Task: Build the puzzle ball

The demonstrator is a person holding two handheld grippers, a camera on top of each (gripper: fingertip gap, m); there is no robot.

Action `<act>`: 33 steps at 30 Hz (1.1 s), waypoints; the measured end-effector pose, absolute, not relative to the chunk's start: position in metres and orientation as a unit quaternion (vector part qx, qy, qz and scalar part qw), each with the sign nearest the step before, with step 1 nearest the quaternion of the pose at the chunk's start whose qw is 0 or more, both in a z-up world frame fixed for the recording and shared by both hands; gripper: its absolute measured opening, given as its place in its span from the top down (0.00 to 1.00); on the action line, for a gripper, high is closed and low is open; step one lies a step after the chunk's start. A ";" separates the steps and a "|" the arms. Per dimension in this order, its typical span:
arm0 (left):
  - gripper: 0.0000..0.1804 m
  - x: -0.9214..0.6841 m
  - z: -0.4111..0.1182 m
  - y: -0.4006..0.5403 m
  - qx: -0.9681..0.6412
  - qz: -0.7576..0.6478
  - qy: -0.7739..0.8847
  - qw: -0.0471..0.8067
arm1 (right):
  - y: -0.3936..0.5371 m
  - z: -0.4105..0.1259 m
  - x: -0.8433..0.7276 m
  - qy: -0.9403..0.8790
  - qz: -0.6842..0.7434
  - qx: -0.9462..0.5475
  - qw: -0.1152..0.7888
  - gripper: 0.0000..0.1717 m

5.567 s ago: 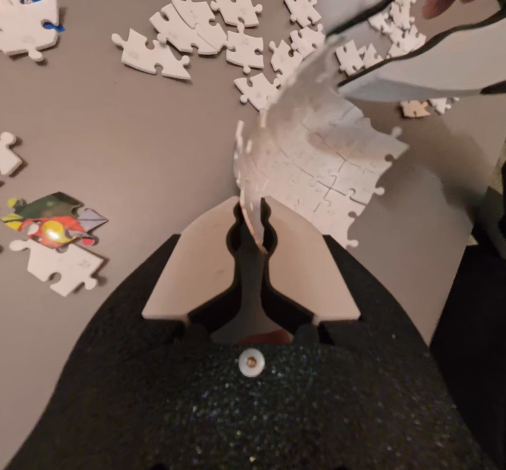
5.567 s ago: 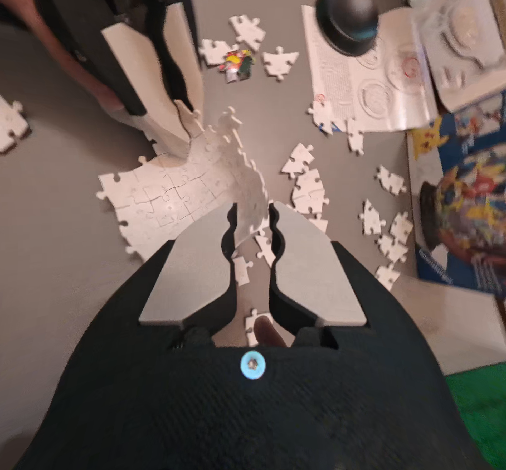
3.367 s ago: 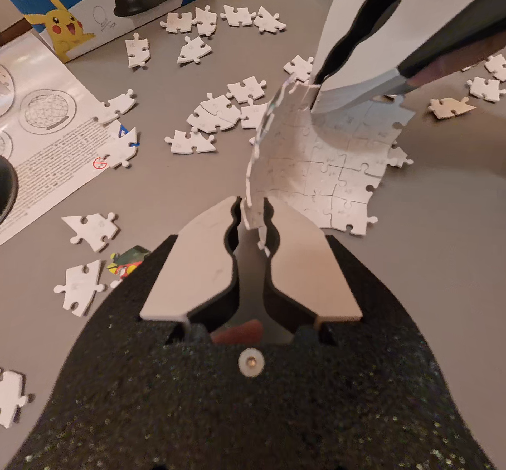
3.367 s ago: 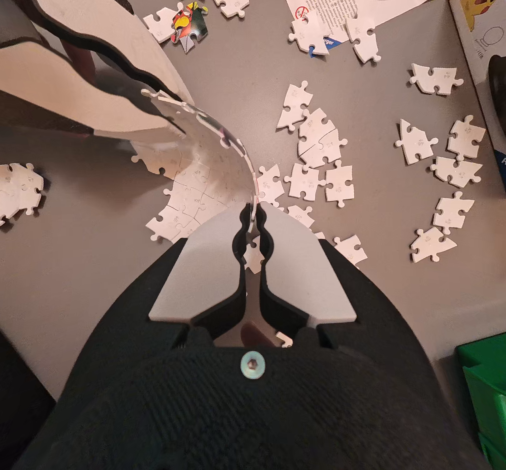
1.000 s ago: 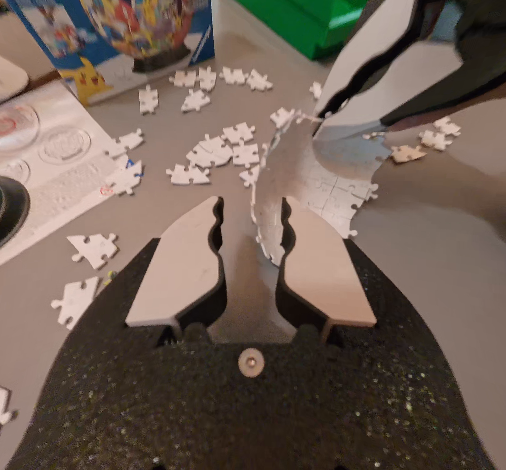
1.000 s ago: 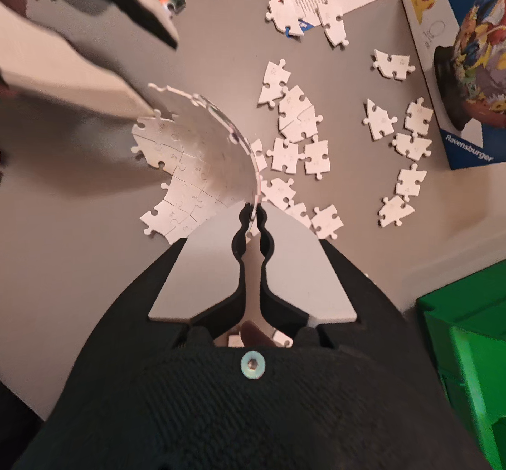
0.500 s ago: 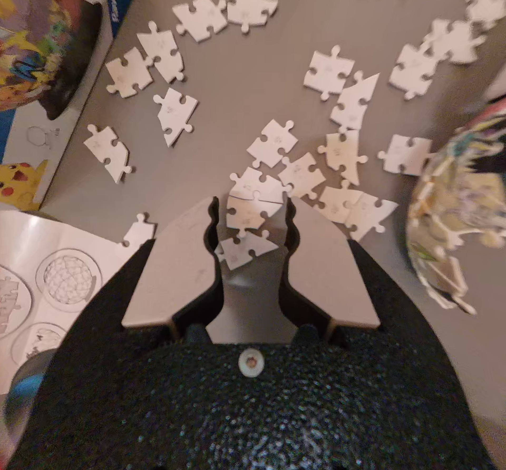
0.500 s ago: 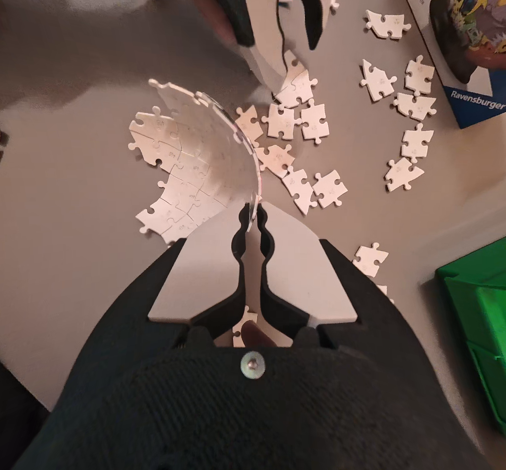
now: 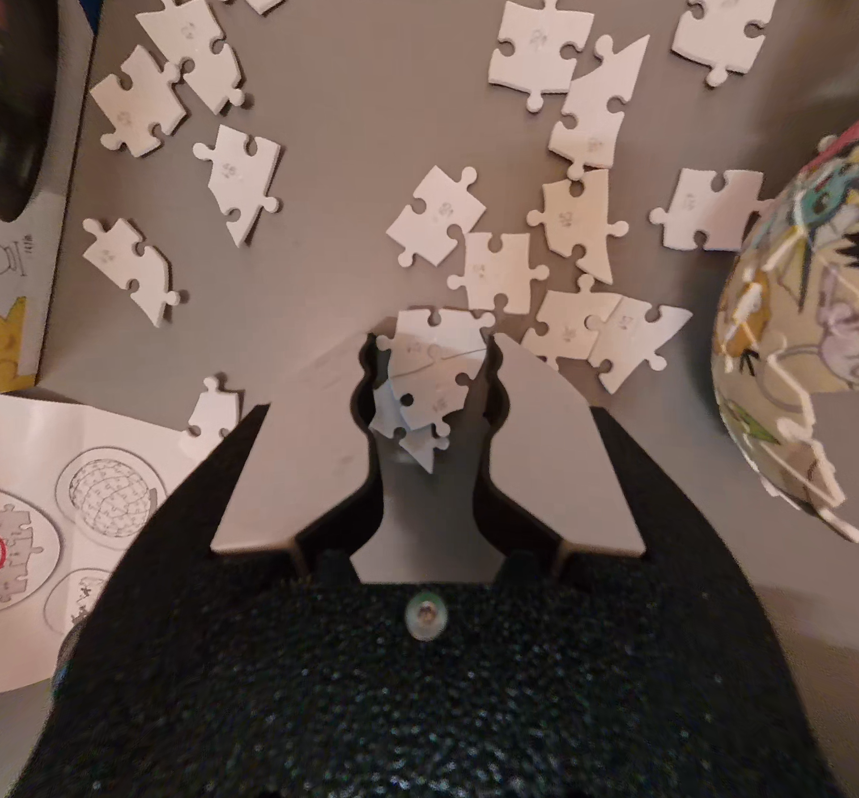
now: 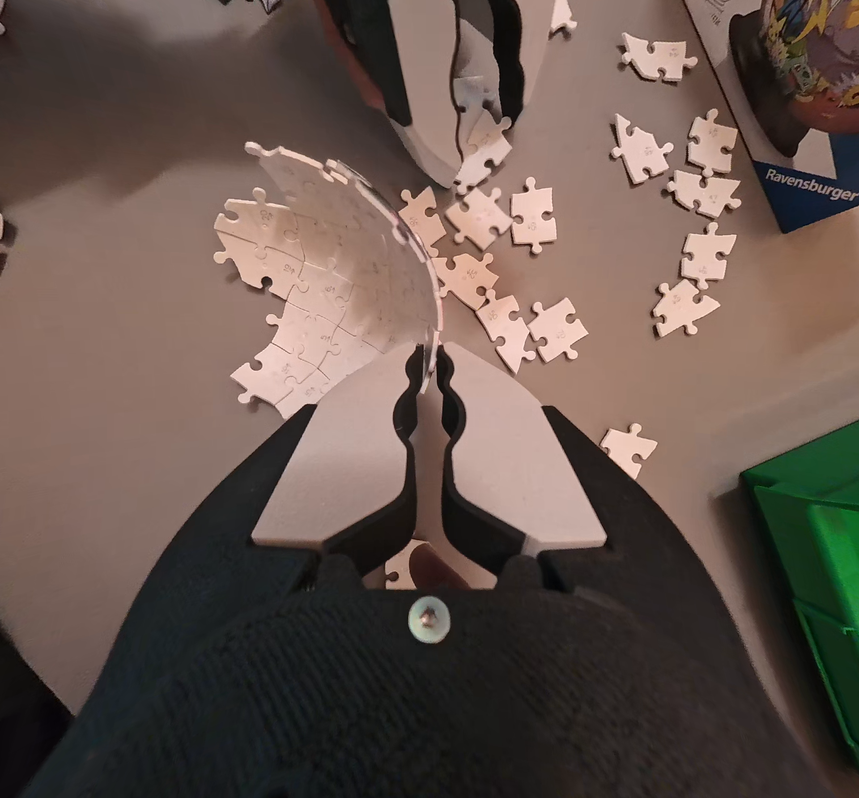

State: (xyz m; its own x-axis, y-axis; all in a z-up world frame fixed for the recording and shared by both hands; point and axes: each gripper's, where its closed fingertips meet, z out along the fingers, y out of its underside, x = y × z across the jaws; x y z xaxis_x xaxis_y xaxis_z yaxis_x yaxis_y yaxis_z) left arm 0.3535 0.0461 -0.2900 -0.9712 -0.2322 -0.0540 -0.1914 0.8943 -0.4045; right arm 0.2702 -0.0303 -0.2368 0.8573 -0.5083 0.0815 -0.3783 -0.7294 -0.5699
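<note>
Fingers (image 10: 420,373) pinch rim of curved white puzzle shell (image 10: 334,273), printed outside.

The curved puzzle shell (image 10: 353,273) is white inside and bent like part of a ball, and the right gripper (image 10: 430,359) pinches its rim. Just beside the shell, loose white puzzle pieces (image 10: 469,276) lie flat on the grey table (image 10: 116,380). Past them, the left gripper (image 9: 430,343) stands wide around two joined white pieces (image 9: 437,352).

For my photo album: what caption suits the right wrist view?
Right gripper pinching the rim of a curved assembled puzzle shell above loose white pieces.
</note>
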 end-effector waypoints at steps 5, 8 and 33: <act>0.76 0.352 -0.279 0.059 -0.111 -0.210 0.969 0.069 | -0.031 -0.237 0.272 0.244 -0.116 -0.922 0.279 0.97; 0.76 0.352 -0.244 0.078 -0.126 -0.238 0.956 0.118 | -0.030 -0.236 0.276 0.243 -0.122 -0.922 0.276 0.97; 0.76 0.186 -0.277 0.034 0.292 -0.178 0.916 0.211 | 0.004 -0.226 0.267 0.151 -0.188 -0.946 0.217 0.97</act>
State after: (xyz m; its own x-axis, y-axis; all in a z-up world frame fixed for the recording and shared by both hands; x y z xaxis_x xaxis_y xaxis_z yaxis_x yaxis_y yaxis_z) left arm 0.1865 0.0342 -0.2769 -0.7400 0.4602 -0.4905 0.6107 0.7653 -0.2033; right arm 0.2674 0.0042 -0.2263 0.8837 -0.3670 0.2907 -0.2036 -0.8604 -0.4672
